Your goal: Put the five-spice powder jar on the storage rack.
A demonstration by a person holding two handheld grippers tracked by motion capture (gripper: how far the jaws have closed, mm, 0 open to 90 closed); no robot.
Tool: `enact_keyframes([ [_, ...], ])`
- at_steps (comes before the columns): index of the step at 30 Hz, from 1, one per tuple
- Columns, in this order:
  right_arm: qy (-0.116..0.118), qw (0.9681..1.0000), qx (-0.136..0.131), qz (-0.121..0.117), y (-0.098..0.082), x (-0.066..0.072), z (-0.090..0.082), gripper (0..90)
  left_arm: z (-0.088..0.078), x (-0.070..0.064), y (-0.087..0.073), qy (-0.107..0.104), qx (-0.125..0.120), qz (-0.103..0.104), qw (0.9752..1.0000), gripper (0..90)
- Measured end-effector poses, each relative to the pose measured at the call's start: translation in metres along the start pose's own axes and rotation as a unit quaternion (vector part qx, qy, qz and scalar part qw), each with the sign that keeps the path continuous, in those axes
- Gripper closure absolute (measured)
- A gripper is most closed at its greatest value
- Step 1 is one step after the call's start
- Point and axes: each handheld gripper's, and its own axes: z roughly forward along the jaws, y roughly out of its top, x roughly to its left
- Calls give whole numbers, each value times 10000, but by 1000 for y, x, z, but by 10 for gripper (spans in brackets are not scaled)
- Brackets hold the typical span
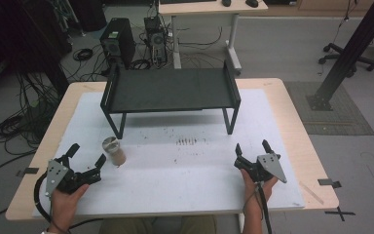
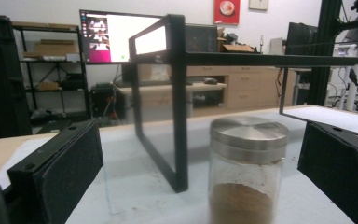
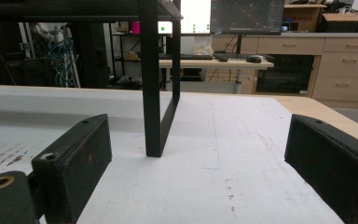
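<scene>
Down at the lower left of the high view, the left gripper [image 1: 84, 157] has its fingers [image 1: 71, 150] spread wide with nothing between them, the jar [image 1: 113, 151] standing just past their tips and not touched. From the left gripper view the jar [image 2: 247, 170] sits low and right of centre between the two black fingers [image 2: 60, 173], upright, its long axis vertical and its silver lid facing up; brown powder fills the lower part of the glass, and the jar's base is cut off by the bottom edge. At the lower right of the high view the right gripper [image 1: 252, 148] is likewise wide open and empty. Beyond the jar, in the upper middle, stands a black shelf rack [image 1: 170, 90] on the white mat [image 1: 190, 170] covering the tabletop [image 1: 302, 131]; its near left leg [image 2: 179, 140] rises just behind the jar. A scatter of dark crumbs [image 1: 186, 142] lies mid-mat.
</scene>
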Motion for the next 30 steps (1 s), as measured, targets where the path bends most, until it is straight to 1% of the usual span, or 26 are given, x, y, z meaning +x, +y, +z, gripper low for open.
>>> enact_keyframes([
  [5,2,10000,-5,5,0,0,0,75,6,-8,-3,-54,-5,-44,10000,2],
  [11,3,10000,-10,11,0,0,0,75,13,-16,-6,-116,14,-36,9999,2],
  [14,3,10000,-9,10,0,0,0,75,17,-19,-9,-137,72,-9,9999,2],
  [30,-1,10000,-14,12,0,0,0,75,33,-24,-23,-74,253,-1,9997,2],
])
